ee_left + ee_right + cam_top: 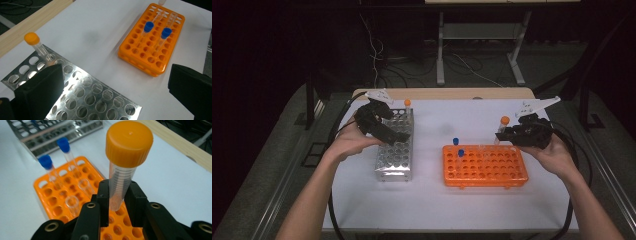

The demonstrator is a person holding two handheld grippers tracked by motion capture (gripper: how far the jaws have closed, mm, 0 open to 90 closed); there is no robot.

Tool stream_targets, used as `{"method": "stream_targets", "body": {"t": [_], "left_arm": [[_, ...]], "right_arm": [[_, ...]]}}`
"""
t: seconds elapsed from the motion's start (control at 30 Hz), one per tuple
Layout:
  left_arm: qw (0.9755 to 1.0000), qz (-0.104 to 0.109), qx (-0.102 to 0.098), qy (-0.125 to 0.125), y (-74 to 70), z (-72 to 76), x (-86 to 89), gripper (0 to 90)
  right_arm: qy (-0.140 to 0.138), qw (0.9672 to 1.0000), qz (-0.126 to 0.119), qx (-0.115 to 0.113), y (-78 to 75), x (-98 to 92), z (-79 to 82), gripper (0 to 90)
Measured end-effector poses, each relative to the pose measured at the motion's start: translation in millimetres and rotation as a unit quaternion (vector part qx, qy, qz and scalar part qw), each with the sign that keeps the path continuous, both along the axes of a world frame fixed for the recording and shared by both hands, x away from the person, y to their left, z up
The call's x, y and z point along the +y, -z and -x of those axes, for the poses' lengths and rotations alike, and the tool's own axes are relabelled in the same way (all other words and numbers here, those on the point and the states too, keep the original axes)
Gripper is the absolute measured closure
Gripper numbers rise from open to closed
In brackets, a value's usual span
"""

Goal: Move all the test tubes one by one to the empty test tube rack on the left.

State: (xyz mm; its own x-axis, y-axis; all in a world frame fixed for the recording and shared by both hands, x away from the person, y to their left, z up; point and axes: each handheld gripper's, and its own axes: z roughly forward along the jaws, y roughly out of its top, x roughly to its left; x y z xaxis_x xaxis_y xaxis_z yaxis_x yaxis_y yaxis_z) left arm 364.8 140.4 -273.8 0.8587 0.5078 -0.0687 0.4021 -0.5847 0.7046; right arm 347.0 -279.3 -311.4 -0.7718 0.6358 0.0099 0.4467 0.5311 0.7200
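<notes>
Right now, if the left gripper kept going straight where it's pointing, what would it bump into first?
Probably the metal rack. The left gripper has its jaws open and tilts down over the rack's holes, so it would likely touch that first. The orange rack sits farther off, though depth is hard to judge.

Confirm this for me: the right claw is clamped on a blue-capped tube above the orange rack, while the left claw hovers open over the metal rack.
Not quite: the cap is orange, not blue. The right gripper view shows the right claw clamped on an orange-capped tube above the orange rack. The rest holds: the left claw hovers open over the metal rack.
</notes>
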Motion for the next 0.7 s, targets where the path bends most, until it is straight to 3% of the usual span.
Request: {"method": "stream_targets", "body": {"t": [0.4,0.7], "left_arm": [[0.9996,-0.009,-0.011,0.025,-16.3,8.8,-9.0,0.0],[0.9989,-0.011,-0.020,0.040,-29.7,11.1,-14.2,0.1]], "right_arm": [[-0.046,0.9989,0.009,-0.001,-35.6,34.8,-1.5,73.9],[-0.103,0.9945,0.017,0.000,-52.0,75.1,3.1,73.9]]}}
